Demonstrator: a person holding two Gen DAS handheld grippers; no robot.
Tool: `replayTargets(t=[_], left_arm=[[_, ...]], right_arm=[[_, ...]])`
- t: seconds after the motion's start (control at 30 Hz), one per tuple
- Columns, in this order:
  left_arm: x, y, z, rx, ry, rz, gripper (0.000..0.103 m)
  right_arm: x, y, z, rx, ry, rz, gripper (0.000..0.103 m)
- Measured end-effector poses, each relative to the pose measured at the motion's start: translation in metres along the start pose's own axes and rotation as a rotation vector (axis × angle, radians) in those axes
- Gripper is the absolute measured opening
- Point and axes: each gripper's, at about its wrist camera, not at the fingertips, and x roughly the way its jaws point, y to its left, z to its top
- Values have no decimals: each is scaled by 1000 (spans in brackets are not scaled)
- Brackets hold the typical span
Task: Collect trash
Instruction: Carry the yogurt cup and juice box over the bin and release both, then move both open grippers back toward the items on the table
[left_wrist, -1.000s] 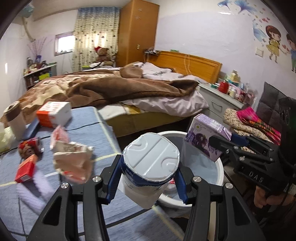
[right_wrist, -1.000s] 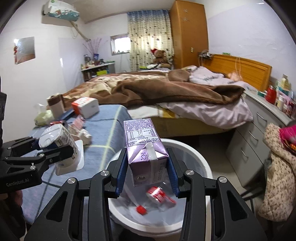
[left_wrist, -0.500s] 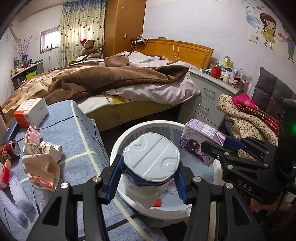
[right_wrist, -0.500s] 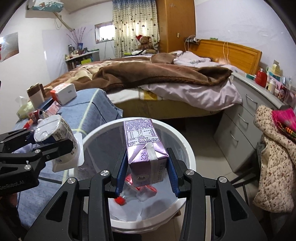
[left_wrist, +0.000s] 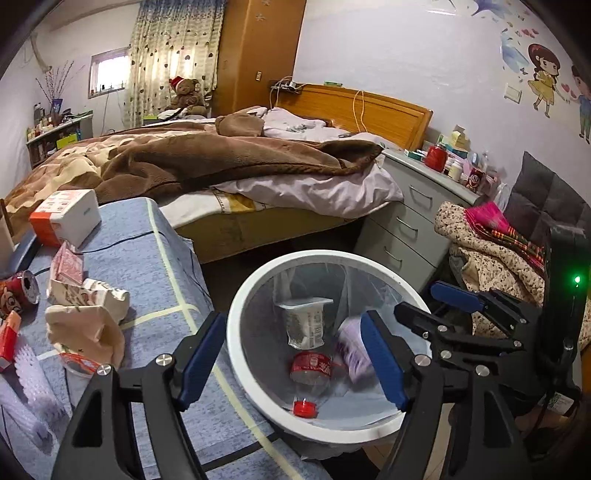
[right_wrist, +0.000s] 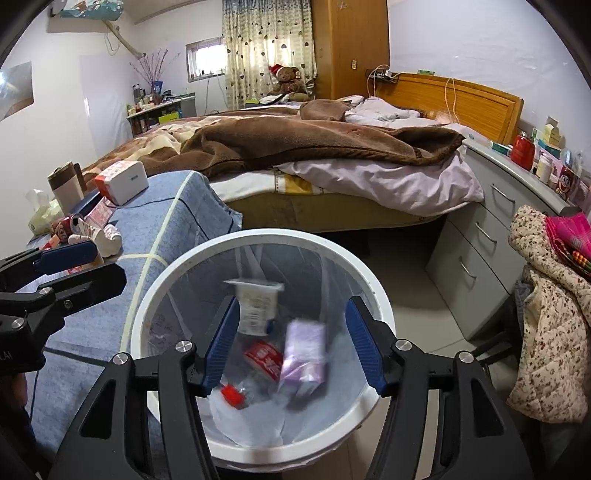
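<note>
Tongs (left_wrist: 295, 354) (right_wrist: 291, 343) on both sides hung spread and empty over the trash bin (left_wrist: 236, 354). Yogurt cup (left_wrist: 306, 321), purple carton (right_wrist: 304, 354) and bottle (left_wrist: 310, 373) were in; wrappers (left_wrist: 86, 317) remained on the table (left_wrist: 147, 266).

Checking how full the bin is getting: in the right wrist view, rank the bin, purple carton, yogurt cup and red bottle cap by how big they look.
1. Bin
2. Purple carton, blurred, slightly larger than the cup
3. Yogurt cup
4. Red bottle cap
</note>
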Motion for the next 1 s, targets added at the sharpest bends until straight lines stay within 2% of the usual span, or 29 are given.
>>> replayTargets(t=[0.33, 0.73, 1.0], left_arm=[[-26, 27, -6, -41, -40, 48, 77], [-72, 92, -18, -130, -98, 214, 78], [-98, 142, -39, -227, -100, 304, 78]], right_arm=[[-4, 15, 5, 8, -31, 23, 61], [-5, 64, 20, -61, -83, 125, 61], [4, 104, 29, -143, -85, 207, 61]])
